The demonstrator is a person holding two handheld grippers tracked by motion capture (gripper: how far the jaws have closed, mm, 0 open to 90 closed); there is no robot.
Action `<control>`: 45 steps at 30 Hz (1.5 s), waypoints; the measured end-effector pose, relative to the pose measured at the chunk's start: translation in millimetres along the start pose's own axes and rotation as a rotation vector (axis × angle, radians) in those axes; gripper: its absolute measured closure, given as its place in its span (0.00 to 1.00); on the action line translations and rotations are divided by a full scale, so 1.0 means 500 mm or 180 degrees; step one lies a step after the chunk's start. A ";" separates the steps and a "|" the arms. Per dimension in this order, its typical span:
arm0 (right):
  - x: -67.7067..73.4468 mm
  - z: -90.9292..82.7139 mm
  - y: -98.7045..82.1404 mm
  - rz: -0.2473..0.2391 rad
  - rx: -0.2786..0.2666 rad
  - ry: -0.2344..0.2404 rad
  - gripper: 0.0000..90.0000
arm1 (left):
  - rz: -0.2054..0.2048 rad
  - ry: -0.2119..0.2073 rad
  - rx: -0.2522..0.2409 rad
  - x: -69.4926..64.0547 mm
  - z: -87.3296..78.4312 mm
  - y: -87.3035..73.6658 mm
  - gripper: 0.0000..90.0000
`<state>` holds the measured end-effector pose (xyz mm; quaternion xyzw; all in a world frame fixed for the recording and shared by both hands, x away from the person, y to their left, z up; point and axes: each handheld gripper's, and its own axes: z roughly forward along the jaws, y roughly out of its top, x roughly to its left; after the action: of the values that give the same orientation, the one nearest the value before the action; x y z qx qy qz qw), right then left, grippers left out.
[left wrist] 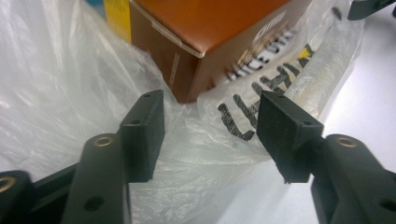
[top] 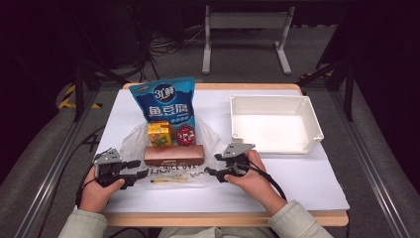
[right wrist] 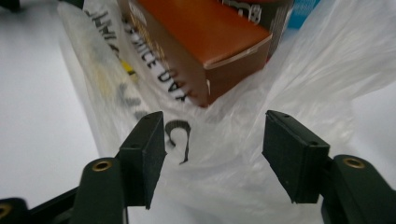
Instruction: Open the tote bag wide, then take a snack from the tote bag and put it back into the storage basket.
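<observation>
A clear plastic bag (top: 130, 142) with black lettering lies spread on the white table (top: 297, 178). On it rest a long brown box (top: 174, 155), a yellow carton (top: 160, 134), a round red tin (top: 185, 135) and a blue snack pouch (top: 167, 101). My left gripper (top: 141, 173) points at the bag's left edge. In its own view, the left gripper (left wrist: 210, 135) stands open with loose bag film (left wrist: 70, 93) between the jaws, below the box's corner (left wrist: 201, 42). My right gripper (top: 210, 171) faces the bag's right edge; the right gripper (right wrist: 215, 154) is open over crumpled film (right wrist: 233, 154), near the box end (right wrist: 201, 42).
A white plastic tray (top: 317, 124) sits at the back right of the table. The table's front edge (top: 223, 218) runs just behind my forearms. A metal stand (top: 247, 22) and cables lie on the floor beyond the table.
</observation>
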<state>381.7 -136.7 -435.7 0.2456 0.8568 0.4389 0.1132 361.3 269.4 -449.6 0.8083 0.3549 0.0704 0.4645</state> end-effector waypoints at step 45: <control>-0.022 0.041 0.207 -0.0186 -0.0418 0.0636 0.34 | 0.0096 0.0556 -0.0751 -0.027 -0.086 0.005 0.23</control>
<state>432.9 -77.0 -364.4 0.1676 0.8401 0.5129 0.0558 333.7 289.8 -420.6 0.7441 0.3710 0.1887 0.5225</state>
